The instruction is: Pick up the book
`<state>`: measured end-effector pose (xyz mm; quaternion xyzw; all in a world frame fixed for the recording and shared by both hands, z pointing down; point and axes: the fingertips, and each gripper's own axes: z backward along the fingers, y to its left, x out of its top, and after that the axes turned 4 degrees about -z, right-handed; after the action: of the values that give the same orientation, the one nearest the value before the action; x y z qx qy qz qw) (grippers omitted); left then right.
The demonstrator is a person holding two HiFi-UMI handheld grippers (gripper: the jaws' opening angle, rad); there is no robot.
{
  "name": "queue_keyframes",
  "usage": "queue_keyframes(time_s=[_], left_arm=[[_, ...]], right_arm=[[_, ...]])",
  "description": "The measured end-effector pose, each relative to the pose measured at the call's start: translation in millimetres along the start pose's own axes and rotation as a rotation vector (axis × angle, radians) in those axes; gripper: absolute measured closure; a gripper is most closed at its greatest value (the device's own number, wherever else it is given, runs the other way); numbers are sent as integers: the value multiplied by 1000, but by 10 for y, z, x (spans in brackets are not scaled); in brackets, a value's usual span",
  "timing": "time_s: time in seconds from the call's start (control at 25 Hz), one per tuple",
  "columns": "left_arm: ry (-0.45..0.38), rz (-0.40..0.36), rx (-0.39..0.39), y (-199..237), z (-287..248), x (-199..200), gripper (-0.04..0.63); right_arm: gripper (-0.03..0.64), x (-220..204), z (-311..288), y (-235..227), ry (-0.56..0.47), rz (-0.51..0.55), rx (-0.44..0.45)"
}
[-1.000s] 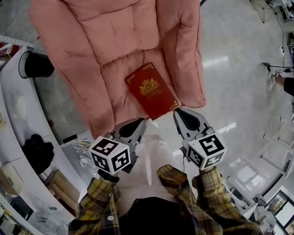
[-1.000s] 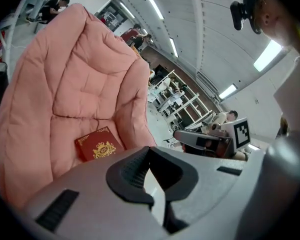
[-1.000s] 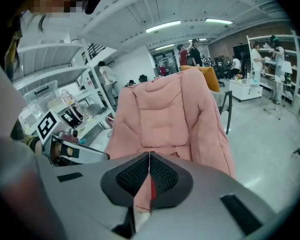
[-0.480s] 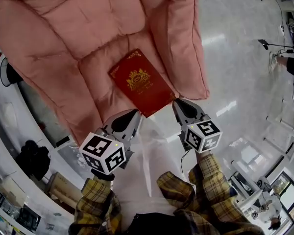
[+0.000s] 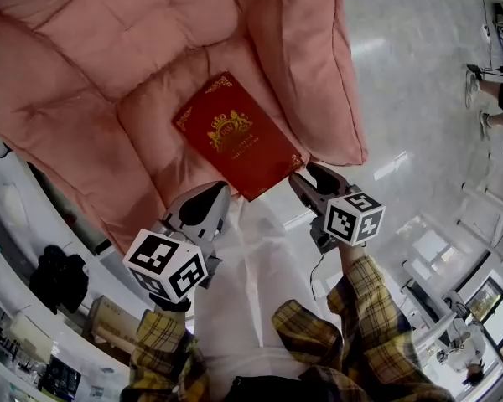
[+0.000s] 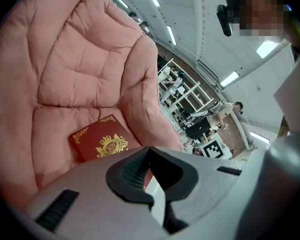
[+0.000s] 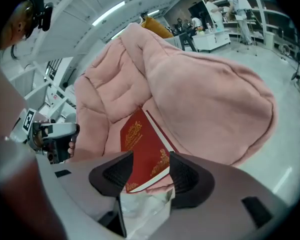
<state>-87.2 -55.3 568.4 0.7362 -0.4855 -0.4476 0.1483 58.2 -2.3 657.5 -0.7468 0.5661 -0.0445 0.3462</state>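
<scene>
Where the book lies: the red book point(image 5: 230, 145) with a gold crest lies flat on the seat of the pink padded chair point(image 5: 109, 48). Its near corner is at the seat's front edge and another corner is close to the right arm cushion.
State of the right gripper point(image 7: 151, 158): its jaws have just been opening and stand wide. The near corner shows between them, but the pads are not pressing on it.
State of the left gripper point(image 6: 149, 151): its jaws are drawn close together and hold nothing. It is just off the seat's front edge.
Risk, corner hold: a pinch so near one corner would likely let the book pivot and slide to the floor point(image 5: 419, 74).
Risk, cover only: catching the top cover alone would likely let the pages drop open.
Risk, soft seat: a downward push could sink the book into the padding, so the lower jaw would snag fabric.
</scene>
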Motion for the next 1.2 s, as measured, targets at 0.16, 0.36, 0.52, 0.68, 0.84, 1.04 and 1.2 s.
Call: queue_keyframes(time_s=[0.16,0.36,0.52,0.68,0.84,1.04,1.2], left_arm=[[22,-12,-4,22,-99,-61,592],[43,-20,-12,28,-188,-94,592],[59,-37,-20,18,-259,-86,591],[79,-50,-23,21,-326,-102,592],[92,-58,-34,2,-369,-127,592],[105,-61,-45,-16,-418,-170,592],[111,-58,-39,-42,-458,-196,591]], right_arm=[[337,-131,-150,-172,44,-80,28],[318,-231,-301,-321,62,-167,56],[313,-261,-431,-400,74,-218,87],[308,-266,-536,-458,77,-267,127],[308,-237,-564,-440,59,-288,195],[308,-212,-546,-382,63,-294,287],[310,-175,-442,-307,92,-289,337]])
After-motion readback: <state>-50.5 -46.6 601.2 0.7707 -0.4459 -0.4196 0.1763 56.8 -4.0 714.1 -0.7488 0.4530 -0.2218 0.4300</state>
